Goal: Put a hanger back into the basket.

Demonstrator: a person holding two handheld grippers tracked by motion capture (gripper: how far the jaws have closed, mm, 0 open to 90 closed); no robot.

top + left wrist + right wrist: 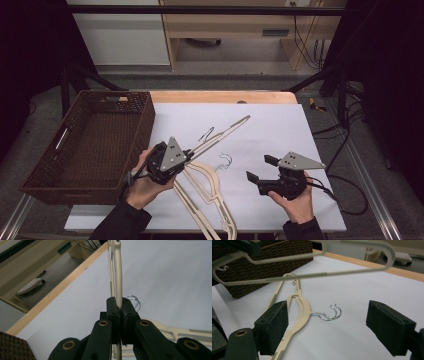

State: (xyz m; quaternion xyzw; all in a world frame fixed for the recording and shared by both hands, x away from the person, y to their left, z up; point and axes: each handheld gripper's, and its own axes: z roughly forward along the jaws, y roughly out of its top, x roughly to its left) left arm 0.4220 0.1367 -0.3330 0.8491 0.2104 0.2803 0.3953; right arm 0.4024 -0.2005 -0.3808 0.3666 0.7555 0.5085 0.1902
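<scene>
left tongs (191, 151) clamped tight on the raised hanger (225, 131), pads squeezed right onto its thin cream bar, as the left gripper view shows. the grip sits near one end, so the rest of the hanger juts out and up over the table (280, 125), clear of the pile. looks like a one-at-a-time pick, lifting a single hanger free so it doesn't drag its neighbours along.

right tongs (259, 169) spread wide, nothing between the pads, hovering low over the white sheet on the right side. from the right gripper view the lifted hanger crosses overhead while the open jaws face the remaining hangers (298, 305), probably ready to steady them or take the next one.

those remaining hangers lie flat on the table, stacked together near the front edge, their metal hooks (330, 313) pointing out to the side, touching the sheet.

the wicker basket (145, 112) sits at the left of the table, just beside the left hand. its floor looks bare, no hanger in it. my guess: that's where the raised hanger is headed.
</scene>
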